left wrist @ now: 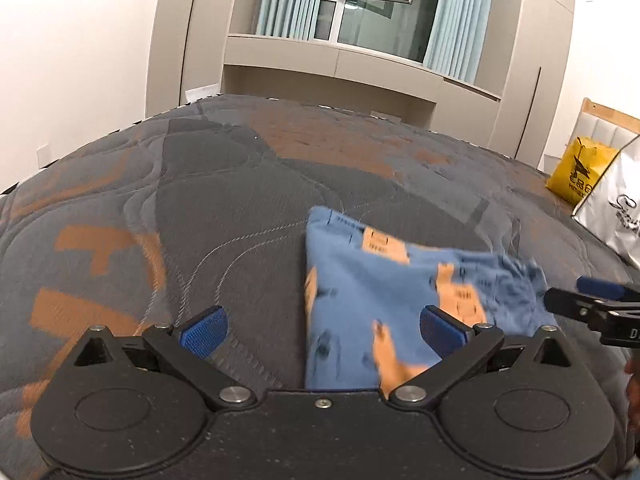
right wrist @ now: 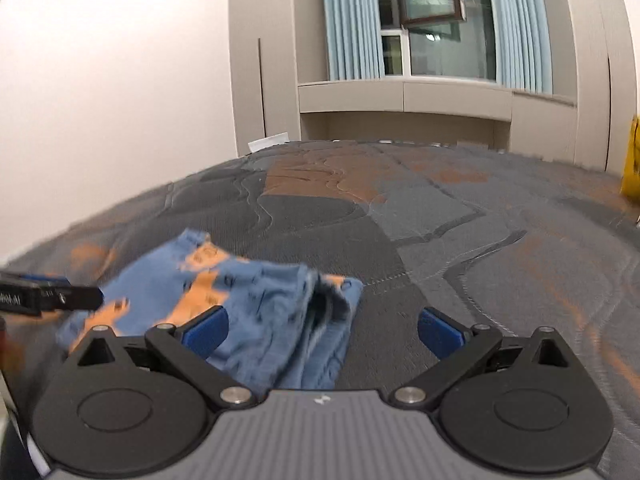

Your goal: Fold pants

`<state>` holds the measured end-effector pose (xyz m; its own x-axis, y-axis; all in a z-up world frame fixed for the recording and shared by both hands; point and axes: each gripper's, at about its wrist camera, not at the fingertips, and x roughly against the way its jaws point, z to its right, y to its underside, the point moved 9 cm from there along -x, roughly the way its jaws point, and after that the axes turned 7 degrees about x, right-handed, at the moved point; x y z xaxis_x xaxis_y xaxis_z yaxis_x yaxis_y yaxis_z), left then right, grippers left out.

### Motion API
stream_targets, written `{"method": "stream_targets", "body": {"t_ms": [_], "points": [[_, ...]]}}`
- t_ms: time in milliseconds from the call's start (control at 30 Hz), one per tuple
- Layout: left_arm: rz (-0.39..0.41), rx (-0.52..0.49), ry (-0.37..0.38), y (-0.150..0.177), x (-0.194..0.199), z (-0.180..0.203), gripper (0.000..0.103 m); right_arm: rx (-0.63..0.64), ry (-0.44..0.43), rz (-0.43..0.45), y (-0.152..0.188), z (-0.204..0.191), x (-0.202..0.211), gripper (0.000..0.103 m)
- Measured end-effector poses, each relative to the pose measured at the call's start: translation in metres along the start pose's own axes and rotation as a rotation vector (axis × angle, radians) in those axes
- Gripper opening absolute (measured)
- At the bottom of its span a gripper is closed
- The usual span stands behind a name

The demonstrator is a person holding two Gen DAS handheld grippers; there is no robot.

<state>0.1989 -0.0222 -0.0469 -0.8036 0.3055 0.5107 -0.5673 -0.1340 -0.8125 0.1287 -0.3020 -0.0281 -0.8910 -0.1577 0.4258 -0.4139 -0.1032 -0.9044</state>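
The blue pants with orange patches (left wrist: 380, 292) lie folded into a compact bundle on the quilted bed. My left gripper (left wrist: 322, 330) is open and empty, low over the pants' left edge. In the right wrist view the pants (right wrist: 248, 300) lie at lower left, with stacked folded edges on their right side. My right gripper (right wrist: 322, 332) is open and empty, just right of the bundle. The right gripper's fingertips (left wrist: 560, 304) show at the right edge of the left wrist view, beside the pants. The left gripper's fingertips (right wrist: 86, 298) show at the left of the right wrist view.
The bed cover (left wrist: 224, 208) is grey with orange patches. A yellow bag (left wrist: 580, 172) and a white bag (left wrist: 616, 208) stand at the bed's right side. Cabinets and a curtained window (right wrist: 436, 32) are behind the bed.
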Motion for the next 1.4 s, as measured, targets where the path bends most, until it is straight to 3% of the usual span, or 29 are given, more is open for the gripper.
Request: {"method": "stream_targets", "body": {"t_ms": [233, 333, 1067, 1167, 1267, 1333, 1400], "points": [[-0.079, 0.046, 0.035, 0.009, -0.041, 0.011, 0.102, -0.34, -0.248, -0.085, 0.004, 0.028, -0.051, 0.102], [-0.048, 0.031, 0.027, 0.016, -0.045, 0.011, 0.102, -0.384, -0.292, -0.05, 0.01, 0.034, -0.054, 0.103], [-0.041, 0.049, 0.046, 0.018, -0.044, 0.007, 0.102, -0.42, -0.317, 0.005, 0.014, 0.04, -0.047, 0.099], [-0.027, 0.077, 0.067, 0.017, -0.041, 0.004, 0.102, -0.437, -0.309, 0.015, 0.014, 0.042, -0.047, 0.091], [0.013, 0.137, 0.106, 0.015, -0.034, -0.001, 0.1, -0.466, -0.326, 0.022, 0.016, 0.045, -0.047, 0.07], [0.028, 0.169, 0.129, 0.014, -0.03, -0.005, 0.091, -0.483, -0.327, 0.01, 0.018, 0.047, -0.049, 0.054], [0.02, 0.182, 0.15, 0.013, -0.025, -0.006, 0.083, -0.505, -0.326, 0.004, 0.019, 0.05, -0.051, 0.048]]}}
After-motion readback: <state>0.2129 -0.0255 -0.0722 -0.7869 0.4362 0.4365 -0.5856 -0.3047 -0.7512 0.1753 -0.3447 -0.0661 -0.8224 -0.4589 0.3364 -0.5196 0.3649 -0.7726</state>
